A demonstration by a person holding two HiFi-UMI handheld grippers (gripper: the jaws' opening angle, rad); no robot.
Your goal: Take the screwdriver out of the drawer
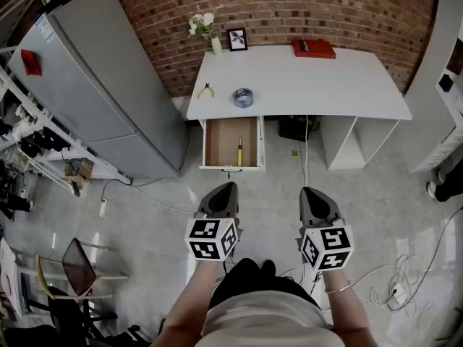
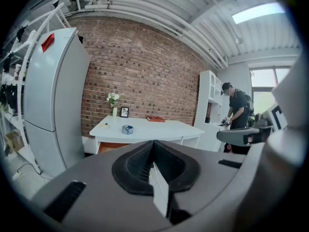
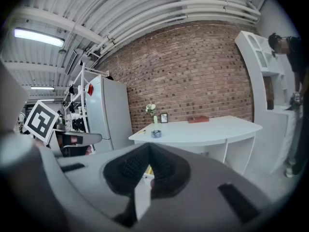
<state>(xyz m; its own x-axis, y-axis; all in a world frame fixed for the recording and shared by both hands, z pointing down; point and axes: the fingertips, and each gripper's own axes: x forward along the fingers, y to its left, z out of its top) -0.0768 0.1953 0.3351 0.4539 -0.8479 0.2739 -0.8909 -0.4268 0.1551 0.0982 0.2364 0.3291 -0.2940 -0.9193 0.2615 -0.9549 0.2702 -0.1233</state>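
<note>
Screwdriver (image 1: 240, 151): centre of frame, lying in the open drawer (image 1: 210, 142); likely light and rigid.
Hold: best across the yellow handle, in my judgement.
Left gripper (image 1: 223, 189): jaws together, empty.
Right gripper (image 1: 312, 192): jaws together, empty.

Red brick wall (image 1: 289, 6) at the back behind a white desk (image 1: 325, 85), tall grey fridge (image 1: 108, 85) to its left, white shelf unit (image 3: 258, 57) to its right, pale speckled floor (image 1: 145, 223) with loose cables (image 1: 394, 288), white ceiling pipes (image 2: 159, 18), lit strip light (image 3: 38, 36), bright window (image 2: 263, 81) off right.
</note>
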